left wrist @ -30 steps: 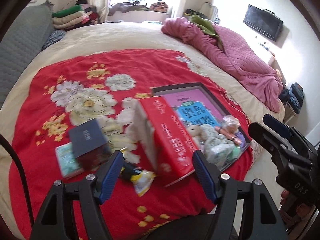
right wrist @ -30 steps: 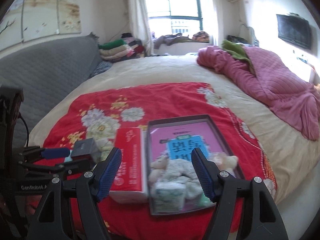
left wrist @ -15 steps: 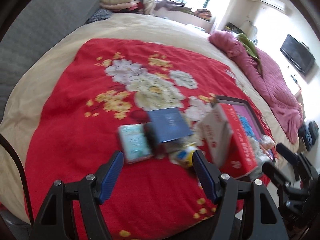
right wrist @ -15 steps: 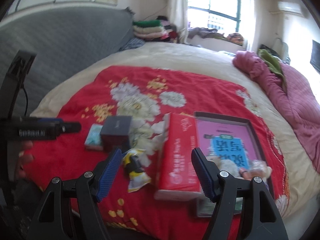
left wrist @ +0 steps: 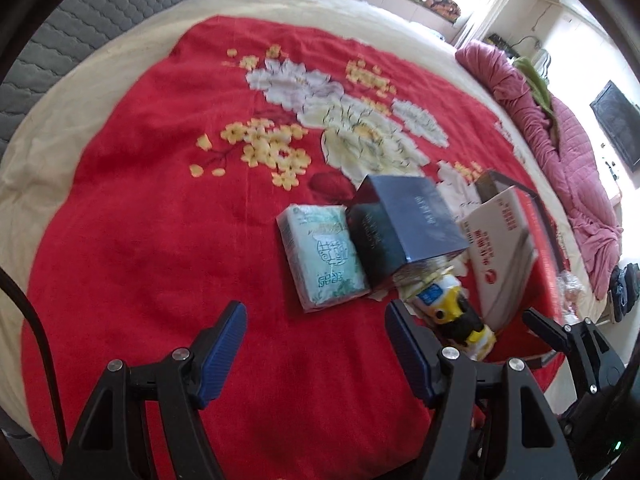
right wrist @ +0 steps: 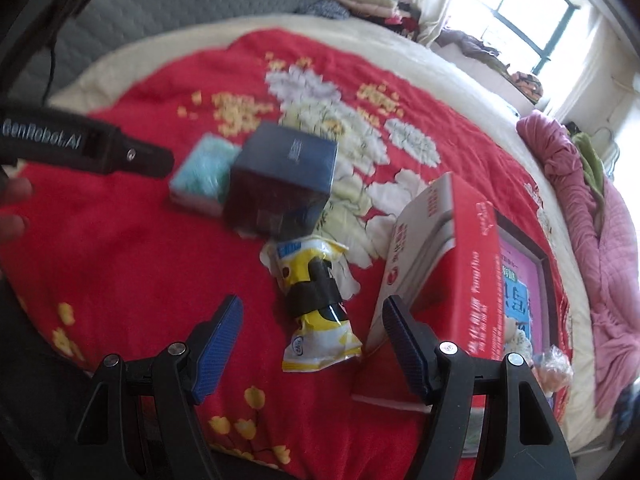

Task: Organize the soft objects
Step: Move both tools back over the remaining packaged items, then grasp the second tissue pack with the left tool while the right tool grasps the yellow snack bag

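Looked like the sorting was only partly done at this point. Some pale fluffy soft things (right wrist: 520, 340) already sat in the dark-framed tray with the pink and blue liner (right wrist: 520, 268) near the right edge of the red floral blanket (left wrist: 140, 200), though the tall red and white carton (right wrist: 452, 264) hid most of them. Still loose around the middle of the blanket: a mint-green soft tissue pack (left wrist: 324, 256), touching a dark navy glossy box (left wrist: 404, 224), and a yellow and black crinkly snack pouch (right wrist: 316, 296) just in front of that box.

Both tongs were spread wide and empty. The left gripper (left wrist: 316, 344) hovered short of the tissue pack, and the right gripper (right wrist: 312, 336) was lined up on the pouch.

Readable writing: "GenRobot.AI" on the left gripper's side, seen from the right wrist. Print on the carton, tissue pack and tray liner was too blurred to read.
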The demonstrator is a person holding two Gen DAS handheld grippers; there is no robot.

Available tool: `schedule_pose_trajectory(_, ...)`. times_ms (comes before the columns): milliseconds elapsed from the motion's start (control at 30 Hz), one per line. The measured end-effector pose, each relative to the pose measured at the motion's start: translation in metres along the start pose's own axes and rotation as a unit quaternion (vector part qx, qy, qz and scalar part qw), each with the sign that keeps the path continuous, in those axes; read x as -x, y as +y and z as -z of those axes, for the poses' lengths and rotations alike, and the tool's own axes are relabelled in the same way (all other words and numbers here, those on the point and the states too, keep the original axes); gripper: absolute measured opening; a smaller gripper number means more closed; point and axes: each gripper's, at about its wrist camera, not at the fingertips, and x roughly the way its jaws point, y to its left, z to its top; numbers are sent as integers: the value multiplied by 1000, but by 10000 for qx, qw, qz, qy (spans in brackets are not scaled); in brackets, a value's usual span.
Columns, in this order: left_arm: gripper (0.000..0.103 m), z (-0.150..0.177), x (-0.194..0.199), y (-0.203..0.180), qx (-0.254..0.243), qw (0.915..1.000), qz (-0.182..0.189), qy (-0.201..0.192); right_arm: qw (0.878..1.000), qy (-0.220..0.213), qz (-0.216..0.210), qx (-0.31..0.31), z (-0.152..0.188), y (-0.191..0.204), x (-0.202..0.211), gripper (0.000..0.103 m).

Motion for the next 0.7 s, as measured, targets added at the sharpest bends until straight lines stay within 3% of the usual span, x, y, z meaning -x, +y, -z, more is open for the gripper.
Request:
schedule_pose_trajectory(333,71,-14,-54,8,369,9980,53,501,9974,322,303,571,-4,12,-41,74)
schedule_pose_trajectory(533,71,-27,-65,12,534,9972,199,477,9889,531,889,1070,-3,22,-62,73)
schedule_pose_trajectory(667,71,-33,-69,16,651,9964,311,447,9834,627,1020,1363,-4,27,-76,73)
schedule_pose_trajectory(700,71,-35,-70,17,669,9962,340,438,9830,633,1006,1399,-5,27,-78,66)
